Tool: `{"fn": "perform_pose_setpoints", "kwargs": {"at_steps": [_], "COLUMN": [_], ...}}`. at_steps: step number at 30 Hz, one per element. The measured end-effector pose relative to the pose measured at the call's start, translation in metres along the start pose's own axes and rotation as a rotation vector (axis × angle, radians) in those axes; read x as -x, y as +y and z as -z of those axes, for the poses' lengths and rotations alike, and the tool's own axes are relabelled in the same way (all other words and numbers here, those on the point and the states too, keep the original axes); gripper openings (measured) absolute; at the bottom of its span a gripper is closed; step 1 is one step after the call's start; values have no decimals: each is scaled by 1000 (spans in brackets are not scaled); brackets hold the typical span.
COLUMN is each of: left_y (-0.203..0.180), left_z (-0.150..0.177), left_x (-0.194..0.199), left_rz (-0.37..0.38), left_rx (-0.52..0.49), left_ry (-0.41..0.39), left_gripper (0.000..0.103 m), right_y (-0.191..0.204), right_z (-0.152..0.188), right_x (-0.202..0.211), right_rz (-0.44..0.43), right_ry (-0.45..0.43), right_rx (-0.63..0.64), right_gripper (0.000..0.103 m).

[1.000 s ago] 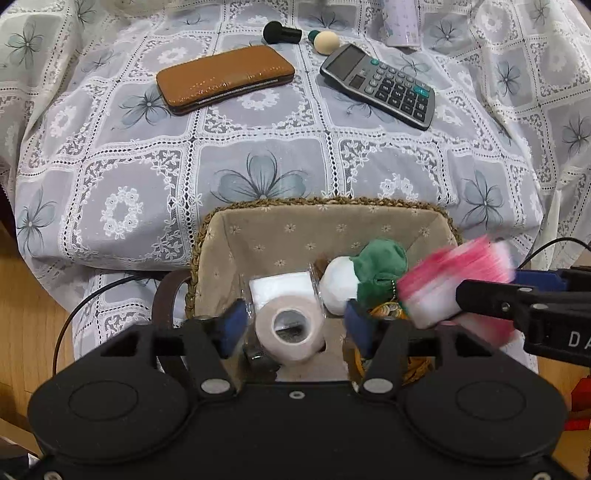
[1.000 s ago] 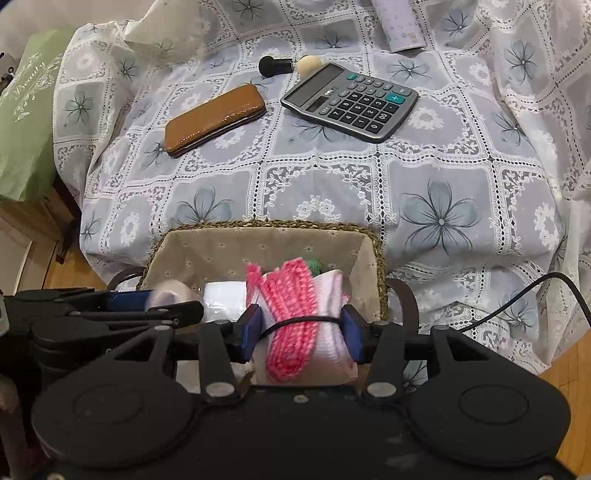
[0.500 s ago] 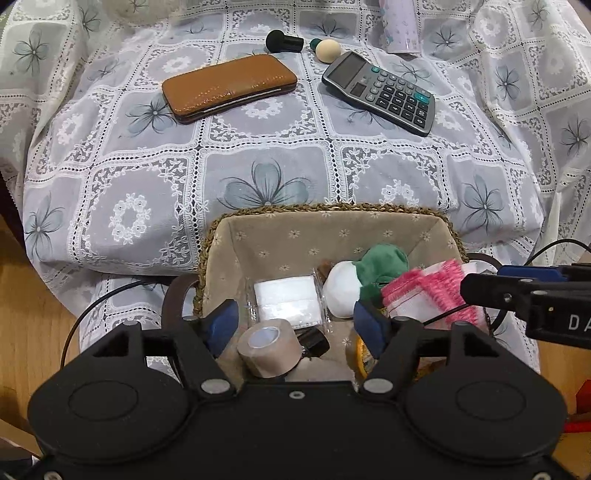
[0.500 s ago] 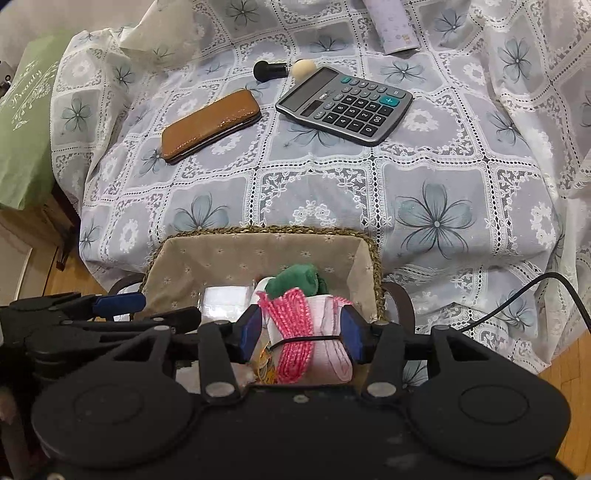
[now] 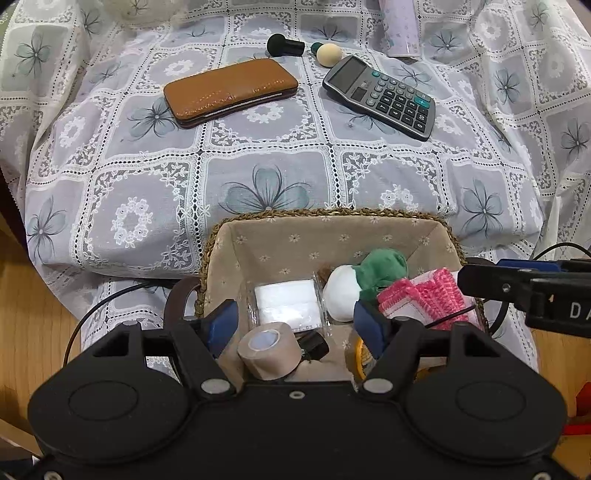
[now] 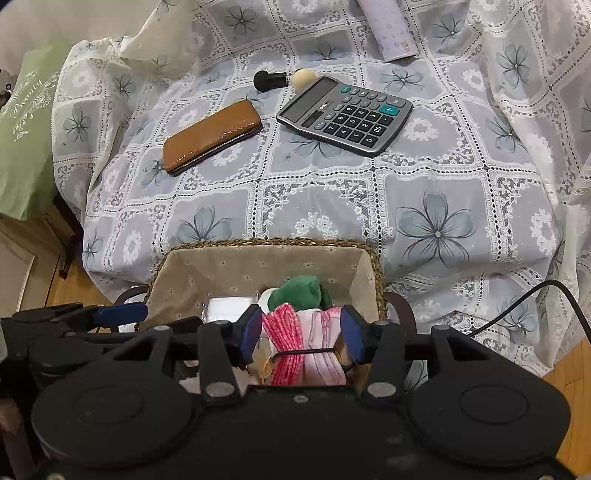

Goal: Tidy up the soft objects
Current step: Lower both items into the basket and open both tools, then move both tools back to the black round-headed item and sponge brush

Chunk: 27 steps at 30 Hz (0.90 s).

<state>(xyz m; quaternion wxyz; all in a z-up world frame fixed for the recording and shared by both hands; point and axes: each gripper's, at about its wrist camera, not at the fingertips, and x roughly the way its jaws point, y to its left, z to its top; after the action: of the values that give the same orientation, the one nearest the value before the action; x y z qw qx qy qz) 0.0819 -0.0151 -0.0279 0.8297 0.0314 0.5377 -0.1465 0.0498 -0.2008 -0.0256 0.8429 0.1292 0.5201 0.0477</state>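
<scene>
My left gripper (image 5: 293, 323) hangs open over the near end of the woven basket (image 5: 332, 213). A beige tape roll (image 5: 267, 354) lies loose on the lining below its fingers, and neither pad touches it. My right gripper (image 6: 301, 328) is shut on a pink knitted cloth bundle (image 6: 306, 343) tied with a black band, low over the basket's (image 6: 266, 242) right side. The same bundle (image 5: 424, 297) shows in the left wrist view. A white gauze packet (image 5: 286, 302) and a white and green soft toy (image 5: 369, 273) lie inside the basket.
On the lace tablecloth beyond the basket lie a brown case (image 5: 229, 90), a calculator (image 5: 380, 98), a black brush (image 5: 284, 44), a beige sponge ball (image 5: 330, 54) and a pale tube (image 5: 400, 26). A green cushion (image 6: 26, 129) sits far left. Black cables hang at the cloth's edge.
The tape roll has left my left gripper, whose jaws widened, and now lies on its side in the basket. The pink bundle has come down into the basket with the right gripper.
</scene>
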Motion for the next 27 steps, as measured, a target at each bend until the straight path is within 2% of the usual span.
{"fn": "perform_pose_setpoints", "kwargs": {"at_steps": [14,27], "left_y": [3,15], "left_z": [-7,-33], "left_x": [-2,-5], "left_rz": [-8,-39], "left_rx": [0,21], "left_ry": [-14,-60], "left_gripper": [65,65], "right_y": [6,4], "right_z": [-10,-39], "right_x": [-6,-10], "right_rz": [-15,1], "right_ry": [-5,-65], "right_rx": [15,15], "right_gripper": [47,48]}}
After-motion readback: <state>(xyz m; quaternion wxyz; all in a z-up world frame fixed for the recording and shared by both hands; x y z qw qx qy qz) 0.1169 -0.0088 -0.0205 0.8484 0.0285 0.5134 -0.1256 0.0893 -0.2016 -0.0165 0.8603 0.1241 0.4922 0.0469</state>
